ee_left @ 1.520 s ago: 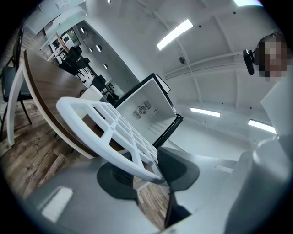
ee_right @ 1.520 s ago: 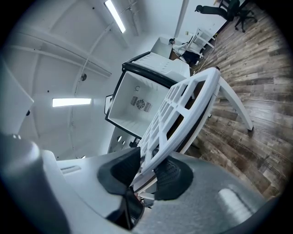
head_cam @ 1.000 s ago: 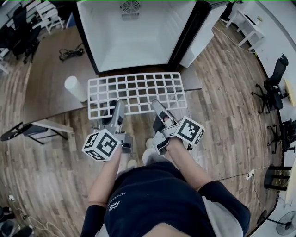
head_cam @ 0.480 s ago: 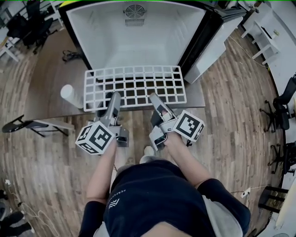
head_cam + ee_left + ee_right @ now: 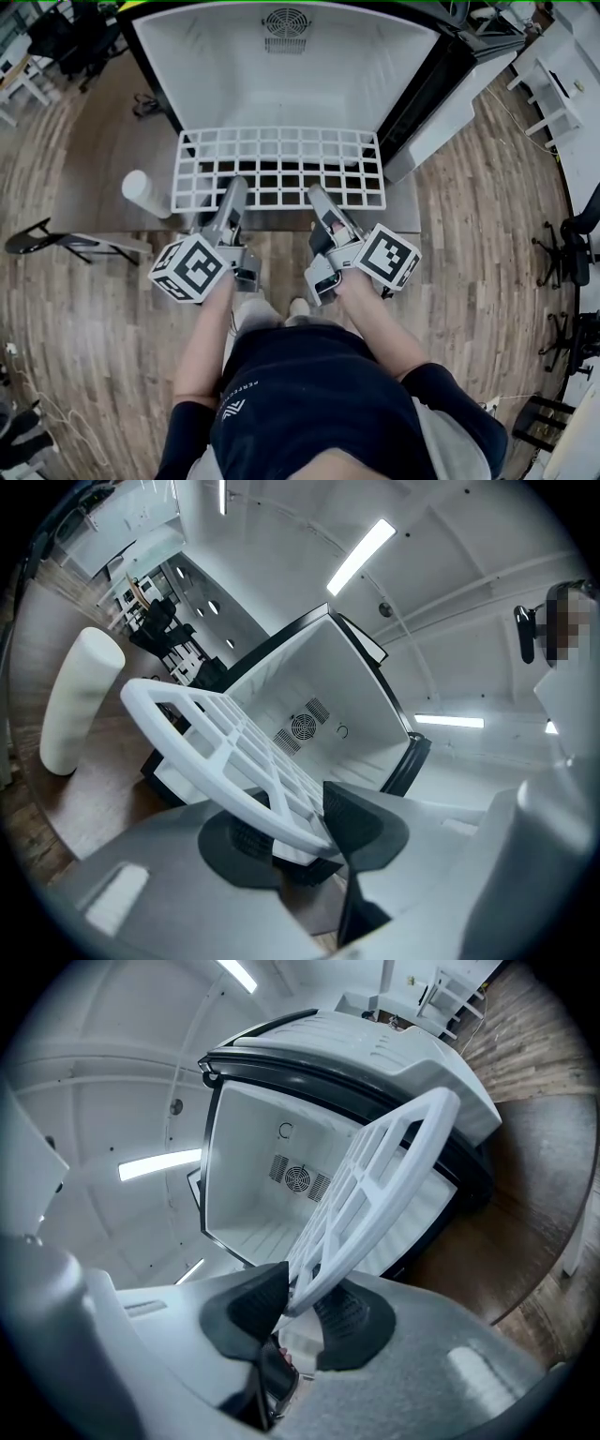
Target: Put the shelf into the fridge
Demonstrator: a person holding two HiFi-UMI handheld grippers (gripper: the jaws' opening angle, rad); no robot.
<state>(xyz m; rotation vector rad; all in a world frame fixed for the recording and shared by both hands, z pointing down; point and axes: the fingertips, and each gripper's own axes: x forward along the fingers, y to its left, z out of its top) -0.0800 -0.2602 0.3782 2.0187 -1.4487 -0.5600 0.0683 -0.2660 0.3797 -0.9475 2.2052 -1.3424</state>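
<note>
As your left claw (image 5: 300, 829) grips the near rim and your right claw (image 5: 302, 1313), whose jaws have just been closing, pinches that same rim, expect the shelf (image 5: 279, 169) to feel light, stiff and slightly slick, I'd judge; hold the solid edge bar, not the thin ribs. It is a white open grid at centre frame, its far edge at the mouth of the open fridge (image 5: 281, 70)
</note>
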